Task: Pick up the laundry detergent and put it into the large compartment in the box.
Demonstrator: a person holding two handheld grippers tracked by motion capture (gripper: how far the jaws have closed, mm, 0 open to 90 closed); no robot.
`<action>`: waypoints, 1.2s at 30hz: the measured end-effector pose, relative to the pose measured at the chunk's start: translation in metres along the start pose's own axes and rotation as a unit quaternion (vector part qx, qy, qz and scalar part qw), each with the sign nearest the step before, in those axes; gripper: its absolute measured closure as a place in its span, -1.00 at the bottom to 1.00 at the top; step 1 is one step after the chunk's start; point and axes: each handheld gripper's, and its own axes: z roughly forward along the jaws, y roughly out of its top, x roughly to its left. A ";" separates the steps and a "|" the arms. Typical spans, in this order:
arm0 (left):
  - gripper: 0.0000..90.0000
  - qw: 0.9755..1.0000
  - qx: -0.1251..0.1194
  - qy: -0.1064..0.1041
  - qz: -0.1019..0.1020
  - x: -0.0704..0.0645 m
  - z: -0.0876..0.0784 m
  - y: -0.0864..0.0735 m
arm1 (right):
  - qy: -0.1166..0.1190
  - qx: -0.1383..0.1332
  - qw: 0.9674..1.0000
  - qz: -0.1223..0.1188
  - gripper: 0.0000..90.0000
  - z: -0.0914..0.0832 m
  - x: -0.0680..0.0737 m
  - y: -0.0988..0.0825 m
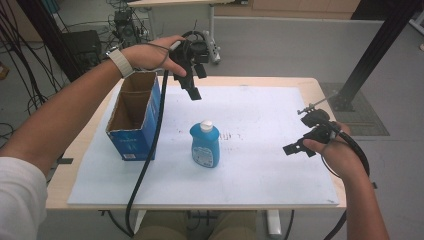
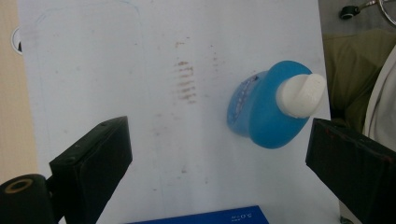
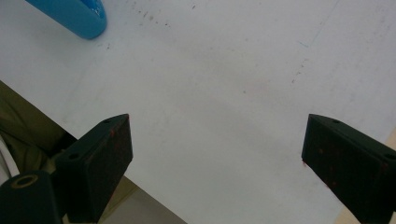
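Observation:
A blue bottle (image 1: 205, 145) with a white cap stands upright on the white board (image 1: 260, 165), near its middle. An open blue cardboard box (image 1: 135, 117) stands to the bottle's left. My left gripper (image 1: 196, 82) hangs open in the air above the board's far edge, behind the box's far right corner. In the left gripper view the bottle (image 2: 268, 109) lies beyond the wide-apart jaws, and the box rim (image 2: 210, 217) shows at the bottom. My right gripper (image 1: 298, 148) is open over the board's right side, with bare board between its jaws, and the bottle's base (image 3: 74, 16) is far off.
The board lies on a wooden table (image 1: 75, 145). Thick black cables (image 1: 150, 150) trail from each gripper across the box's right side and off the front edge. A black frame post (image 1: 370, 55) rises at the back right. Cables and equipment clutter the floor behind.

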 end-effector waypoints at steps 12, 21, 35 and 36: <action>-0.84 1.000 -0.002 -0.007 0.029 -0.009 0.000 0.005 | 0.000 0.002 1.000 0.006 -0.81 0.000 0.000 -0.003; -0.84 0.999 0.005 -0.016 0.048 -0.018 0.007 0.012 | 0.000 0.001 1.000 0.007 -0.81 0.001 -0.001 -0.005; -0.85 0.997 0.011 -0.023 0.071 -0.030 0.017 0.021 | 0.000 0.001 1.000 0.003 -0.81 0.002 0.000 -0.003; -0.85 0.997 0.012 -0.025 0.073 -0.030 0.019 0.022 | 0.001 0.001 1.000 0.003 -0.81 0.002 0.000 -0.003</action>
